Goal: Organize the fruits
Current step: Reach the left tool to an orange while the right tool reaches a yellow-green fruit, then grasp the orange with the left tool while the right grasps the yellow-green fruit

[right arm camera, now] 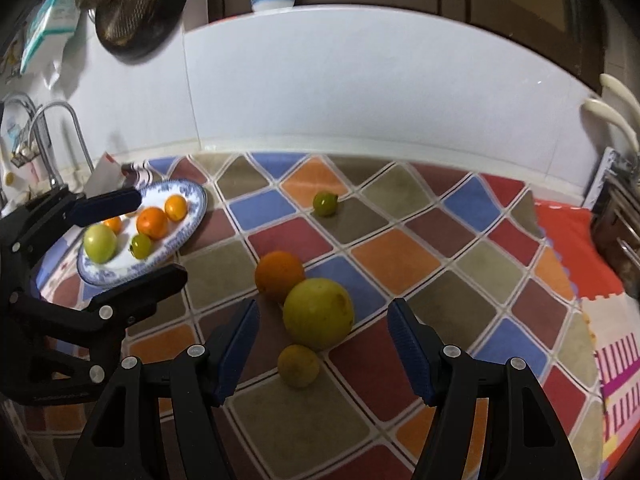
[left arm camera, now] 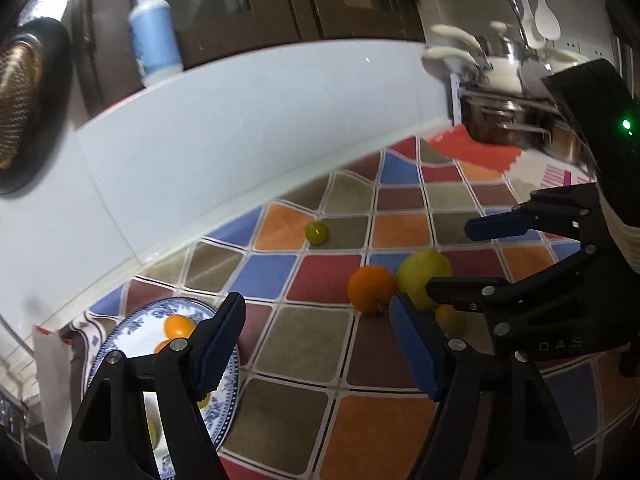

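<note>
Checkered cloth (right arm camera: 396, 256) covers our counter. Our right gripper (right arm camera: 324, 344) hangs with fingers wide apart, empty, framing the pomelo (right arm camera: 319, 314), probably our next pick; an orange (right arm camera: 279, 276) touches it, a lemon (right arm camera: 298, 365) sits just beside. Our left gripper (left arm camera: 316, 344), also spread and empty, hovers by the plate (right arm camera: 188, 232), which holds five fruits. One lime (right arm camera: 324, 203) lies apart

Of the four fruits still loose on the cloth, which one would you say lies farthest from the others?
The small green fruit, alone near the wall; the orange, big yellow fruit and small yellow one cluster together.
</note>
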Demonstrator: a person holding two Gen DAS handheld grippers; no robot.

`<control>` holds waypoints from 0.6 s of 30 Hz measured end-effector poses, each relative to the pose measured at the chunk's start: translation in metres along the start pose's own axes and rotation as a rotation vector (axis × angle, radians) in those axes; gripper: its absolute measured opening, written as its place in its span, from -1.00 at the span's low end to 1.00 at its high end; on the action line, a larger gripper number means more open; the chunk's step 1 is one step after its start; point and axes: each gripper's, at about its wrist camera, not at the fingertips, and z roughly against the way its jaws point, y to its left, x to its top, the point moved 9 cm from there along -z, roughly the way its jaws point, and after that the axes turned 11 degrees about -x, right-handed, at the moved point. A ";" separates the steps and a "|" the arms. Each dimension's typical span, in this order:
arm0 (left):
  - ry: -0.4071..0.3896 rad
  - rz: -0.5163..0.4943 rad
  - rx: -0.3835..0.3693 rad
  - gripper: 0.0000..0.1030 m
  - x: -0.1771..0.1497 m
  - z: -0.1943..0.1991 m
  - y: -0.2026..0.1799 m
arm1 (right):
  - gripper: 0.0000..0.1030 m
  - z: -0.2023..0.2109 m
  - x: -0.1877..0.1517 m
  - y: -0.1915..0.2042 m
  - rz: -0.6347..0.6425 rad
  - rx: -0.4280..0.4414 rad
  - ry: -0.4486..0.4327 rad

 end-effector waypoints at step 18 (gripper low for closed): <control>0.075 0.006 -0.116 0.41 -0.008 -0.049 -0.003 | -0.03 -0.043 -0.008 0.004 -0.013 0.074 0.094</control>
